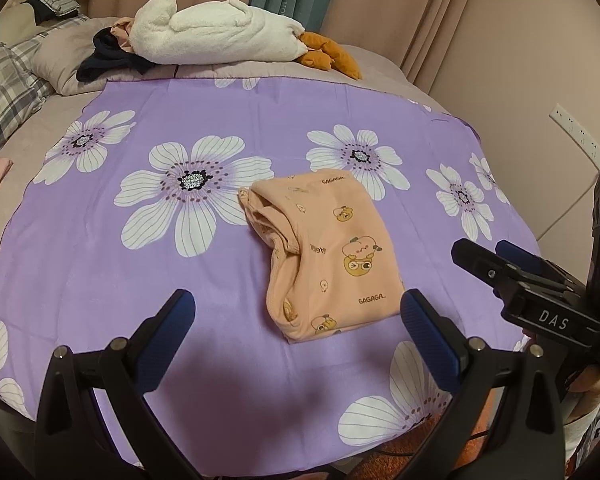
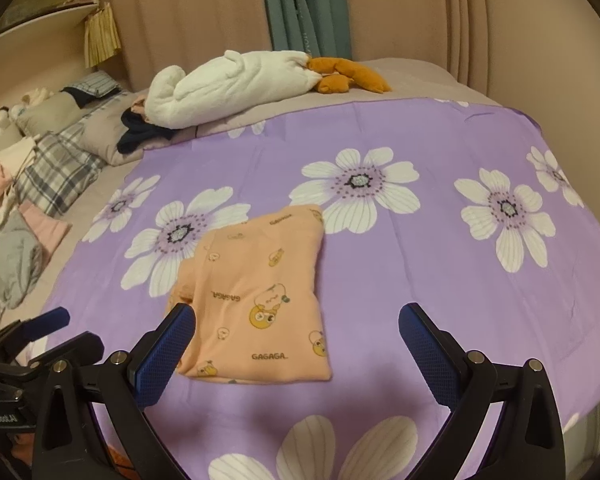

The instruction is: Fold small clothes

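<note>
STATUS: peach garment (image 2: 256, 300) lay folded on purple floral sheet (image 2: 420, 264) | my left hand-held gripper (image 1: 296, 316) spread, empty | my right hand-held gripper (image 2: 296, 332) spread, empty | remaining: judged nearly complete

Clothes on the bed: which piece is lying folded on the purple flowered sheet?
The peach cartoon-print garment; the dark garment lies crumpled off the purple sheet.

Dim warm light; fisheye-warped, vignetted edges
</note>
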The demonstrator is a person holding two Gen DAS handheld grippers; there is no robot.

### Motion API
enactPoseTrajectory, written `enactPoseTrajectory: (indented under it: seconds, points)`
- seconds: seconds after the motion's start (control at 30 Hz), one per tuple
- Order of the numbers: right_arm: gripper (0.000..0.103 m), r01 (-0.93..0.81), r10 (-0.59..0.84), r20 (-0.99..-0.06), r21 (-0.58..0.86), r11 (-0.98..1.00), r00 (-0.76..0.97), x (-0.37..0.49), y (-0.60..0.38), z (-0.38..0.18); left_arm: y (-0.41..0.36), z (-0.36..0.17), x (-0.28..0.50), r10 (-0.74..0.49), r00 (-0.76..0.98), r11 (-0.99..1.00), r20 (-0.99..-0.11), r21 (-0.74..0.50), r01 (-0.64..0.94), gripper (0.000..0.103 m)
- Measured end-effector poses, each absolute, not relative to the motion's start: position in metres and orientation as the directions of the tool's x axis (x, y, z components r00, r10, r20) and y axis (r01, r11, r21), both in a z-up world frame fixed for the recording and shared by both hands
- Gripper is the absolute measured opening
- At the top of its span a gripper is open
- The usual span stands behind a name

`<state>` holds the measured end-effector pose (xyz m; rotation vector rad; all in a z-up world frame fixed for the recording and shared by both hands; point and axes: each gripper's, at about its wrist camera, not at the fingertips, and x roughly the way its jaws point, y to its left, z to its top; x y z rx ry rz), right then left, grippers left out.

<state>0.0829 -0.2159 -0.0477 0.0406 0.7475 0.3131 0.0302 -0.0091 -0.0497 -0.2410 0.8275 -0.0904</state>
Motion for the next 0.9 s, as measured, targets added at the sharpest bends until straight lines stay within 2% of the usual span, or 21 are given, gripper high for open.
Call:
enactPoseTrajectory:
  seconds: [0.9]
  points:
    - [0.101,-0.258,0.296,-0.663,0.158,0.953,0.688,0.0813,-0.2185,-0.0492,-0.0141,-0.0571,0.0296,-0.151,0.649,0.973,-0.746,-0.228,-0.036,0.103]
